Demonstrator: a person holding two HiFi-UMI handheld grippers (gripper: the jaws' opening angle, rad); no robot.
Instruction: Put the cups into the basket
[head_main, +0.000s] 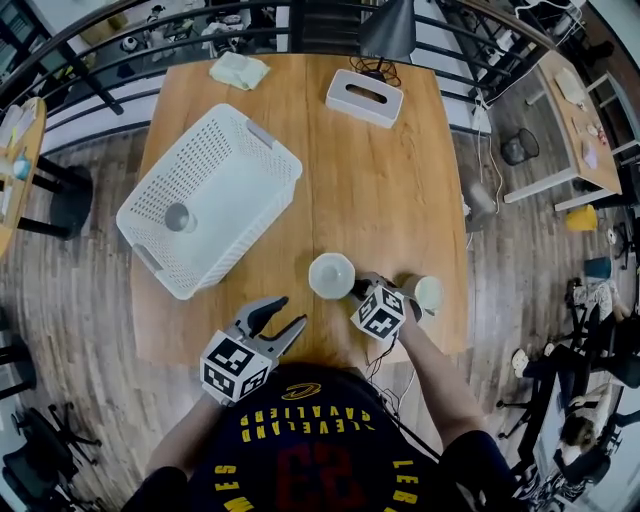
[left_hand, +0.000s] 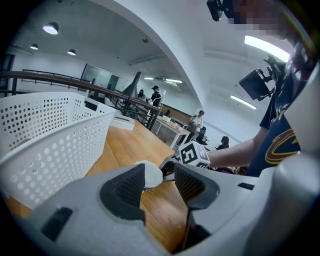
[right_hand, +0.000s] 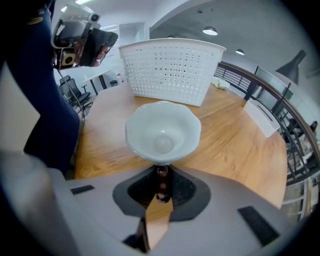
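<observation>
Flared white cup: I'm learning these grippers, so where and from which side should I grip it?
Grip the thin dark stub at the near edge of the flared white cup, coming steeply down from the person's side. The cup stands mouth up and its bowl looks too wide for the jaws; the right gripper is shut on that stub.

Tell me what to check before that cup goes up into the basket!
1. Right gripper shut on the stem of the stemmed white cup: ok.
2. That cup upright, mouth up: ok.
3. White basket has room beside the small cup already inside: ok.
4. Left gripper open, empty, out of the path: ok.
5. Second cup clear of the right gripper: cannot tell.
6. Grip firm enough to lift: cannot tell.
</observation>
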